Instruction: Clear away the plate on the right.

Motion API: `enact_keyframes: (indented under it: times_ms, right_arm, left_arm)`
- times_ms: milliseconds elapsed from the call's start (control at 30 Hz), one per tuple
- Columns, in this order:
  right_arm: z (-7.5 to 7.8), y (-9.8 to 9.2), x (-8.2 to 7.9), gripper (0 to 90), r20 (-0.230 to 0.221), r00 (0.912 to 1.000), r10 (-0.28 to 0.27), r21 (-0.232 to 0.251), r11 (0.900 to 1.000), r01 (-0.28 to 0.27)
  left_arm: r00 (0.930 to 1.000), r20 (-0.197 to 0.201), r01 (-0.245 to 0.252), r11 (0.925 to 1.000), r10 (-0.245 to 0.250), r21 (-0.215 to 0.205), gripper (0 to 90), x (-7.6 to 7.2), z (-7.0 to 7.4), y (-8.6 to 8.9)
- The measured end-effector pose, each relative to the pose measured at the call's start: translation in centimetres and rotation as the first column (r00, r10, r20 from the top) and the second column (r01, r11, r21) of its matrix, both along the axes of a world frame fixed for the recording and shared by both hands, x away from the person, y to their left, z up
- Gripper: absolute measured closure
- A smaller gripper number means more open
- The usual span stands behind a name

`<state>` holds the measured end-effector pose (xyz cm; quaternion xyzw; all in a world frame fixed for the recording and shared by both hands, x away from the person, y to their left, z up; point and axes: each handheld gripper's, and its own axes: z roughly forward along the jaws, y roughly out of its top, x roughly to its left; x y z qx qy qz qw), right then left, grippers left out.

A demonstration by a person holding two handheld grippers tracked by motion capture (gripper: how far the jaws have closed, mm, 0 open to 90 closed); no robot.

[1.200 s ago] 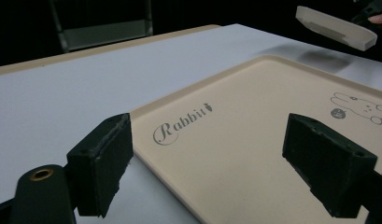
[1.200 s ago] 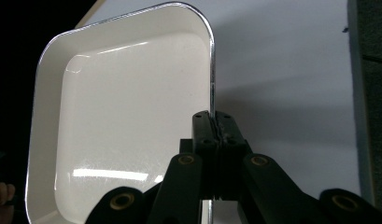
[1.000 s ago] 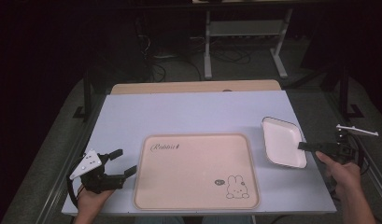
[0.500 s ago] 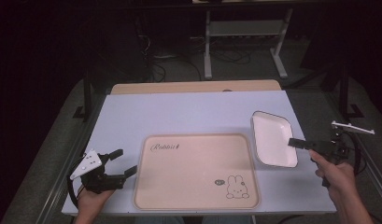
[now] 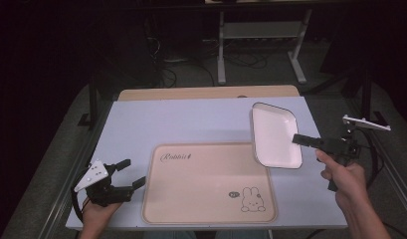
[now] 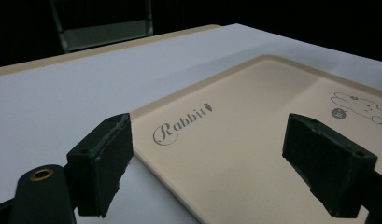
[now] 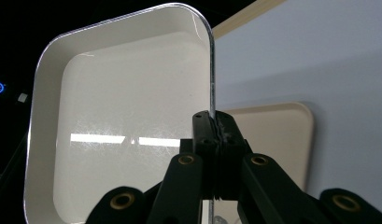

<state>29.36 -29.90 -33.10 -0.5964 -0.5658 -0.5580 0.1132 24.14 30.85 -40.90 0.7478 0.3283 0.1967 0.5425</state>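
A white rectangular dish (image 5: 273, 134) hangs in the air above the table's right side, held by its right rim. My right gripper (image 5: 296, 139) is shut on that rim; in the right gripper view the jaws pinch the edge of the dish (image 7: 118, 116) at the gripper (image 7: 215, 128). A beige tray (image 5: 211, 184) with a rabbit drawing and the word "Rabbit" lies flat at the front centre. My left gripper (image 5: 132, 175) rests open at the tray's left edge, nothing between its jaws. In the left gripper view the gripper (image 6: 216, 163) looks over the tray (image 6: 254, 140).
The light blue table top (image 5: 181, 124) has a wooden strip along its far edge. Metal frame rails run along both sides. A stand and cables sit on the dark floor behind the table.
My right gripper has lifted the white dish and carried it left and away from the table's right edge, toward the tray. The left gripper has stayed in place.
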Motion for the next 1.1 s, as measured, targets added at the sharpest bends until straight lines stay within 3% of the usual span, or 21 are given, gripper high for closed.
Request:
enact_keyframes:
  times_ms: [300, 700, 1100]
  right_arm:
    - [0.6, 3.7, 0.1, 88.5, 0.003, 0.9997, 0.025, 0.024, 0.999, -0.025]
    - [-1.4, 7.6, 0.5, 88.5, -0.014, 0.9986, 0.051, 0.041, 0.998, -0.05]
    - [-2.8, 9.7, 0.7, 88.5, -0.031, 0.9984, 0.046, 0.041, 0.998, -0.045]
  left_arm:
    - [1.0, 0.001, -0.003, 1.0, 0.003, -0.005, 15.9, 0.0, 0.0, 0.1]
    - [1.0, 0.001, -0.003, 1.0, 0.003, -0.007, 15.9, 0.0, 0.0, 0.2]
    - [1.0, 0.0, -0.002, 1.0, 0.002, -0.006, 15.9, 0.0, 0.0, 0.2]
